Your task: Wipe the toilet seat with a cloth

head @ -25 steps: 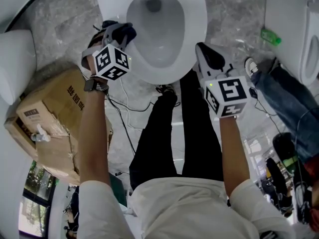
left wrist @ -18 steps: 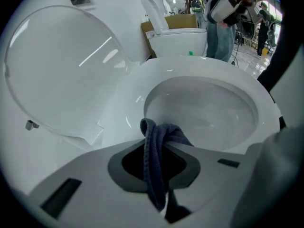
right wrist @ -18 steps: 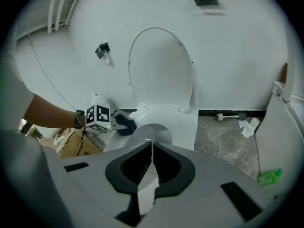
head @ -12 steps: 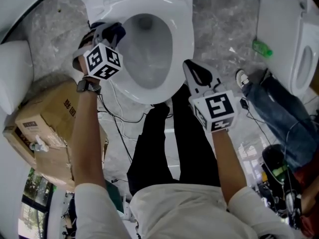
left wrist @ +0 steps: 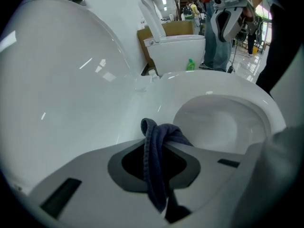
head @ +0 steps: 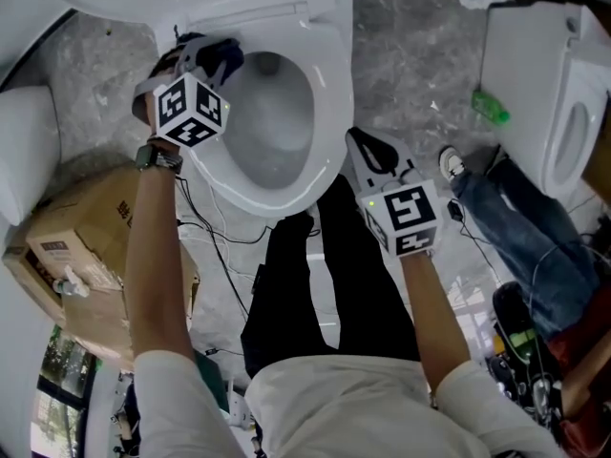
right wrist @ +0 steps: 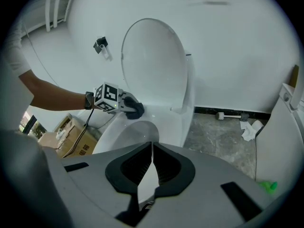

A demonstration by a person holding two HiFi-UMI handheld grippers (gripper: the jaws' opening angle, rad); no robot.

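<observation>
Cloth on seat's rear-left edge
Left claw [head: 212, 55] clamps dark cloth [left wrist: 156, 175] against toilet seat [head: 329, 113] rear-left edge, just beside raised lid [right wrist: 152, 61]; right claw [head: 366, 144] closed, empty, off seat's front-right edge, over open floor [head: 410, 55].

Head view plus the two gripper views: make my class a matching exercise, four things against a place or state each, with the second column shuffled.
Things
1. left tongs
2. right tongs
3. cardboard box
4. green bottle

Place or state
A. beside the second toilet
B. shut, with nothing between them
C. on the floor, left of the toilet in the head view
D. shut on the dark blue cloth

Pairs: 1-D, 2-B, 3-C, 4-A
</observation>
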